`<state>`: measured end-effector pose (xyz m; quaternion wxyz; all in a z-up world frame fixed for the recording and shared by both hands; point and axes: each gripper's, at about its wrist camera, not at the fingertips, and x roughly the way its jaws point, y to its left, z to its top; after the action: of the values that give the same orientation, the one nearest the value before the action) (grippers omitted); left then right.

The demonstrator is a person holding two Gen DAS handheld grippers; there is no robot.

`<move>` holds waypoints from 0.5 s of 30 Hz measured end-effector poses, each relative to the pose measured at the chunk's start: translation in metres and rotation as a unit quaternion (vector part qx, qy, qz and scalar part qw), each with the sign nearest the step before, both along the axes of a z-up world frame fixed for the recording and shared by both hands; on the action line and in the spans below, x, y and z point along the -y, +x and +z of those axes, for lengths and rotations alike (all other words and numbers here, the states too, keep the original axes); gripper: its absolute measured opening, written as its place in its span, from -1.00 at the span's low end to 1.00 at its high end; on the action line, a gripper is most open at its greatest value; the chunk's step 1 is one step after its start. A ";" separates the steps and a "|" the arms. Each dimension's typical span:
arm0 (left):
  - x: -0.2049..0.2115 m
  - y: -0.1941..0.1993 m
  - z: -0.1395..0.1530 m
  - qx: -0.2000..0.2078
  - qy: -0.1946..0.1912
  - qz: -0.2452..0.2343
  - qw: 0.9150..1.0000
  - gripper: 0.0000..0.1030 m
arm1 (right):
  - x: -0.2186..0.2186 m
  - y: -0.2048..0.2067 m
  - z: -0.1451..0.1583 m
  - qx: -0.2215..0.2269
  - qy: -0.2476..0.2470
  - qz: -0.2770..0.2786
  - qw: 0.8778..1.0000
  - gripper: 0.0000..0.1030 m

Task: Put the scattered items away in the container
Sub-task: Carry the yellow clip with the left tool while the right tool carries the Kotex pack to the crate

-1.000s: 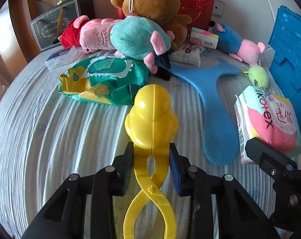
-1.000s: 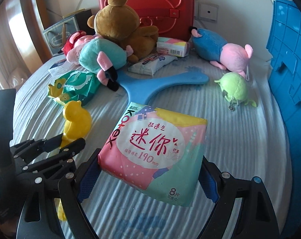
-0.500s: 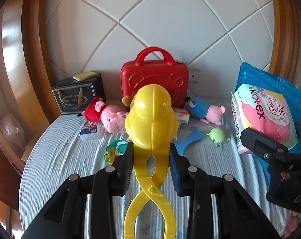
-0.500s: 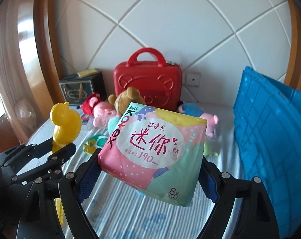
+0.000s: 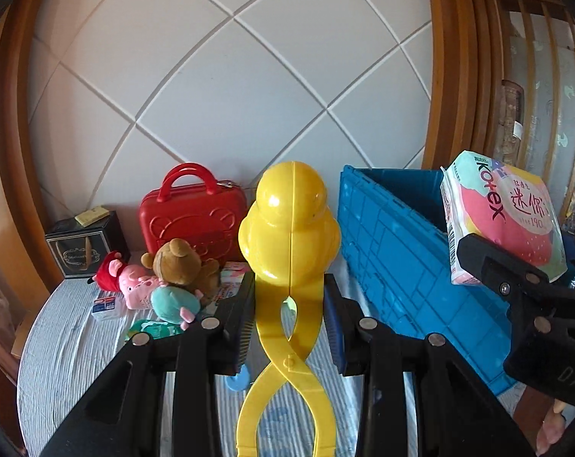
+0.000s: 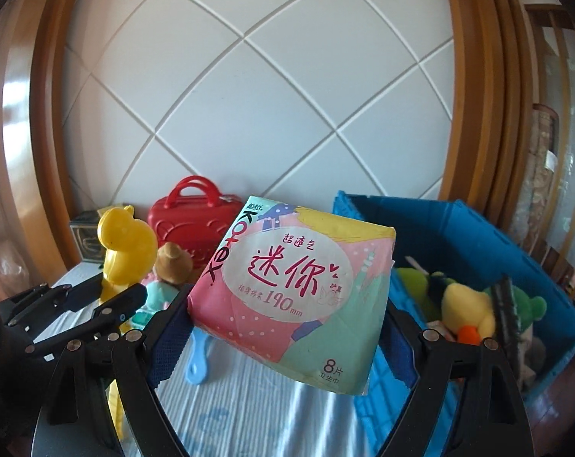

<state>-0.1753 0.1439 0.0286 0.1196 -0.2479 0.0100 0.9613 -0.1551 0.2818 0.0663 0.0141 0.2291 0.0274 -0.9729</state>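
Observation:
My left gripper [image 5: 289, 321] is shut on the neck of a yellow duck-shaped tongs toy [image 5: 289, 224], held high above the bed. My right gripper [image 6: 283, 327] is shut on a pink and green Kotex pad pack [image 6: 293, 289], also raised. The blue plastic crate [image 6: 474, 236] stands to the right, with a yellow plush and a green plush [image 6: 466, 314] inside. In the left wrist view the crate's wall [image 5: 394, 266] rises just right of the duck, and the pad pack [image 5: 504, 221] hangs over its rim. In the right wrist view the duck [image 6: 125, 243] sits at the left.
On the striped bed [image 5: 70, 342] lie a brown bear plush [image 5: 180, 262], a pink pig plush [image 5: 129, 280], a teal plush [image 5: 173, 302], a green wipes pack [image 5: 152, 329] and a blue flat toy [image 6: 199, 358]. A red case [image 5: 194, 213] and a dark box [image 5: 83, 243] stand by the padded wall.
Both grippers have risen from the bed with their loads and swung right. The crate's open top has come into view beside them, and the scattered toys have dropped lower and farther away.

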 end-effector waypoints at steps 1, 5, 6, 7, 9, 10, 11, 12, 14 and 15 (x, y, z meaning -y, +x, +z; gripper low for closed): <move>-0.018 0.003 0.004 -0.003 0.003 -0.007 1.000 -0.37 | -0.017 0.002 0.004 -0.005 0.000 -0.007 1.000 0.69; -0.095 0.016 0.022 -0.014 0.022 -0.030 0.999 -0.37 | -0.092 0.009 0.015 -0.024 0.004 -0.029 0.999 0.69; -0.115 0.019 0.027 -0.017 0.026 -0.035 0.999 -0.37 | -0.113 0.010 0.017 -0.028 0.005 -0.032 0.999 0.69; -0.136 0.022 0.032 -0.020 0.030 -0.038 0.999 -0.37 | -0.135 0.010 0.018 -0.031 0.007 -0.035 0.999 0.69; -0.180 0.026 0.040 -0.022 0.033 -0.042 0.998 -0.37 | -0.181 0.010 0.022 -0.036 0.010 -0.042 0.998 0.69; -0.201 0.027 0.041 -0.019 0.034 -0.048 0.998 -0.37 | -0.203 0.009 0.022 -0.035 0.011 -0.045 0.998 0.69; -0.222 0.026 0.041 -0.015 0.033 -0.053 0.998 -0.37 | -0.225 0.007 0.021 -0.031 0.013 -0.048 0.998 0.69; -0.242 0.025 0.040 -0.010 0.029 -0.055 0.998 -0.37 | -0.247 0.004 0.019 -0.026 0.016 -0.050 0.998 0.69; -0.277 0.019 0.032 0.010 0.020 -0.056 0.998 -0.37 | -0.285 -0.003 0.010 -0.008 0.023 -0.056 0.998 0.69; -0.293 0.013 0.026 0.023 0.012 -0.055 0.998 -0.37 | -0.301 -0.008 0.004 0.003 0.024 -0.058 0.998 0.69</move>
<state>-0.1624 0.4368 0.0551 0.1750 -0.2680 0.0096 0.9473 -0.1626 0.5825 0.0703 -0.0479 0.2331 0.0375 -0.9705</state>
